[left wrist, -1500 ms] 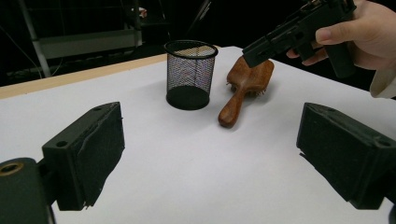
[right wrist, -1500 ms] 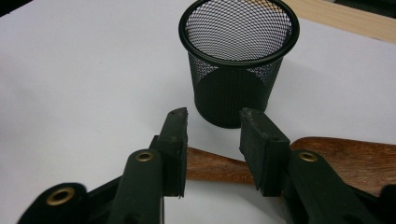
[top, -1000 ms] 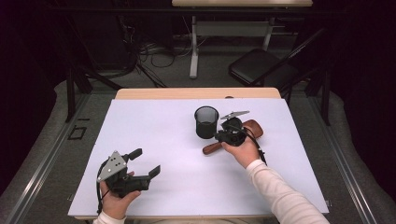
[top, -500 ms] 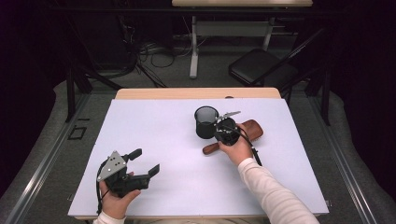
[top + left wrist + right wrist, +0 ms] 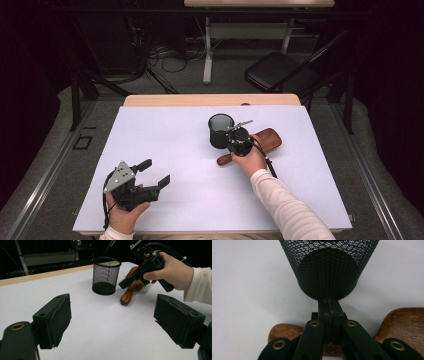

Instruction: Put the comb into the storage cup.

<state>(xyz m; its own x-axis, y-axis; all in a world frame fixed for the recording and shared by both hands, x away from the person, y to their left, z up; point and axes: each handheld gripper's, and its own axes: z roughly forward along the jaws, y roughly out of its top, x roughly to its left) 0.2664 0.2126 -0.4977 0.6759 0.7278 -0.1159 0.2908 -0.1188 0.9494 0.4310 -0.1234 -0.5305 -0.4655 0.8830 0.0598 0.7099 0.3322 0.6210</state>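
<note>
The right gripper [image 5: 329, 315] hides the middle of the wooden brush [image 5: 404, 322], whose bristles stay unreadable. The mesh cup [image 5: 328, 267], at twelve o'clock, is cut off by the top edge.

White table sheet [image 5: 165, 150] bright and evenly lit from overhead, room behind it nearly black. Shadows soft and short, faint one under the mesh cup [image 5: 106, 275], no hard glare. Left gripper view: near jaws slightly soft, edges bowed by wide lens; right gripper view sharp on mesh, mild grain throughout.
</note>
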